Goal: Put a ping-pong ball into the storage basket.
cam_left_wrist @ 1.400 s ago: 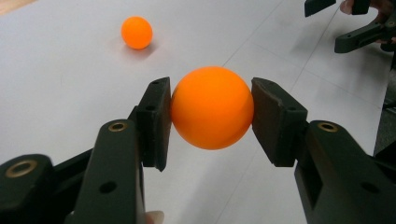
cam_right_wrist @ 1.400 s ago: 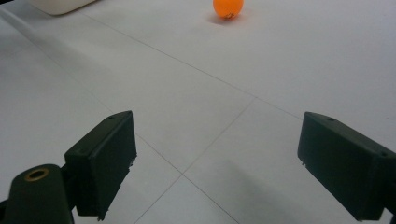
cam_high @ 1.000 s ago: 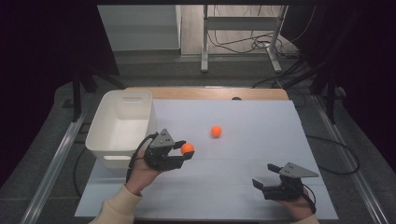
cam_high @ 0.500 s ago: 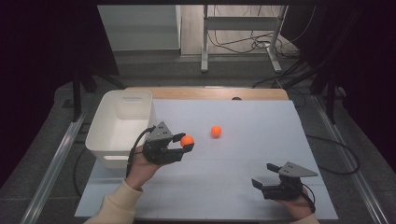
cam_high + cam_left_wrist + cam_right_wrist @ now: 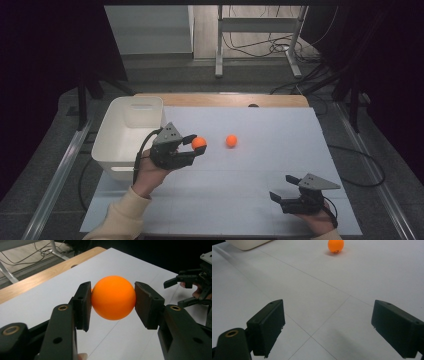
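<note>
White plastic, the bin point(image 5: 127, 135) sits at the table's point(image 5: 260, 200) left edge, just beside the left gripper point(image 5: 192, 149). To finish well, I judge the carried ball point(image 5: 199, 143) should clear the rim before release. That gripper's jaws clamp this orange ball on both sides. The right gripper point(image 5: 281, 197) rests wide open, holding nothing. A second ball point(image 5: 231, 140) lies near, on the table.

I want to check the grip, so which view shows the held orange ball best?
The left gripper view: the held orange ball sits large and sharp there, pressed between the left gripper's two fingers. The high view shows it small at that gripper's tip, beside the white bin. The right gripper view has the other ball on the table.
</note>
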Demonstrator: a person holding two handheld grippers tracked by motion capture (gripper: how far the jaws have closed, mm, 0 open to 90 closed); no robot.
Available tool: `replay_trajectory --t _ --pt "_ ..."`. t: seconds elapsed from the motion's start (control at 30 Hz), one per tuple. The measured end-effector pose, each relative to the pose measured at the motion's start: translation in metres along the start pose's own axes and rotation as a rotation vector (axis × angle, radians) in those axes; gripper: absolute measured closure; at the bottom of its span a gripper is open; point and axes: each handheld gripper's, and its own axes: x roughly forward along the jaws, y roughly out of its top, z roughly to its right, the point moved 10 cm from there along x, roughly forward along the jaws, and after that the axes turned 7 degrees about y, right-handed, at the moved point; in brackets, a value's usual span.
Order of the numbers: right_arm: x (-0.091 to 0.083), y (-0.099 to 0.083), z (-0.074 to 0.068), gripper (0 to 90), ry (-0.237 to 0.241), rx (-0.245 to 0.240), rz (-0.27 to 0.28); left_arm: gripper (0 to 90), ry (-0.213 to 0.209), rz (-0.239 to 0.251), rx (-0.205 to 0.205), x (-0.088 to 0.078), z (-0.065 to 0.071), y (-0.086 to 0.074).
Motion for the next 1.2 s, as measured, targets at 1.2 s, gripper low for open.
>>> replay_trajectory --t 1.2 --pt "0.000 -0.001 0.001 12.2 -0.005 0.004 -0.002 50.0 0.064 0.053 -0.015 -0.015 -0.030 0.030"
